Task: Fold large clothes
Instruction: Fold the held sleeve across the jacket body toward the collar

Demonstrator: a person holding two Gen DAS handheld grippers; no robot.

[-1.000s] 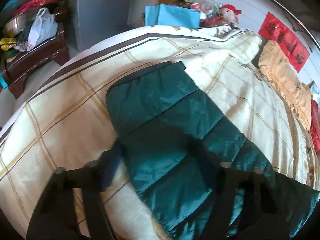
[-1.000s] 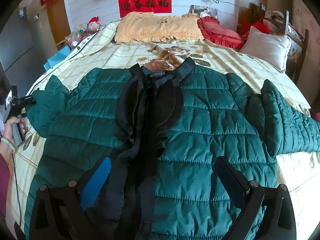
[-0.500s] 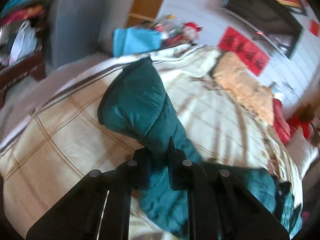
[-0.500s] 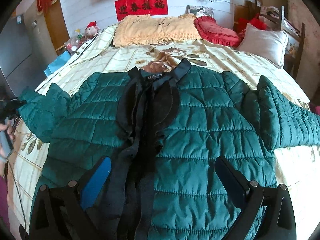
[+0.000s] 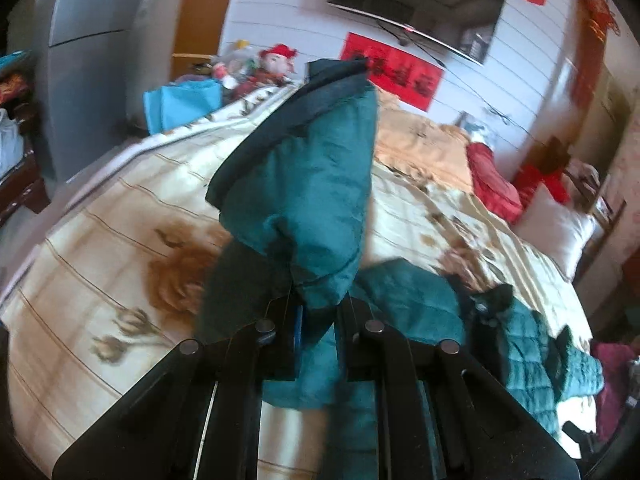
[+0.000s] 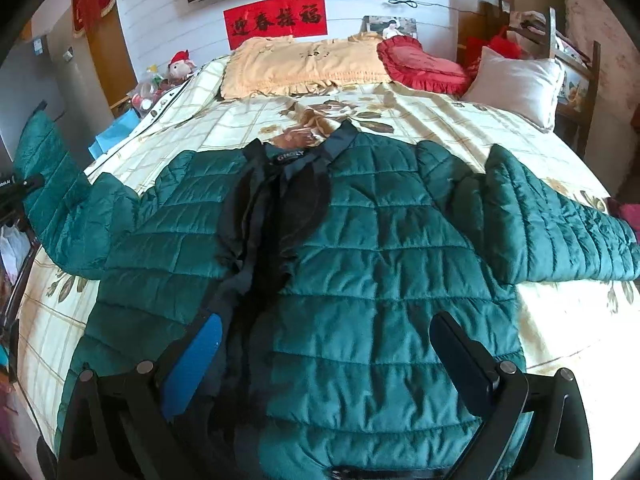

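Observation:
A dark green quilted jacket (image 6: 360, 248) lies face up on the bed, front open, black lining showing down the middle. My left gripper (image 5: 320, 312) is shut on the jacket's left sleeve (image 5: 312, 184), which stands lifted off the bed with its dark cuff uppermost. From the right wrist view that raised sleeve (image 6: 44, 168) shows at the far left. The other sleeve (image 6: 560, 224) rests spread to the right. My right gripper (image 6: 324, 344) is open above the jacket's lower body, nothing between its fingers.
The bed (image 6: 460, 128) has a cream checked cover with flower prints. An orange pillow (image 6: 304, 64), a red cushion (image 6: 424, 64) and a white pillow (image 6: 516, 84) lie at the head. A blue bag (image 5: 184, 100) and a doll (image 5: 272, 64) stand beside the bed.
My left gripper closed on the sleeve that lay flat and lifted it up off the bed, swinging toward the jacket's body. The right gripper crept slightly forward and stayed open.

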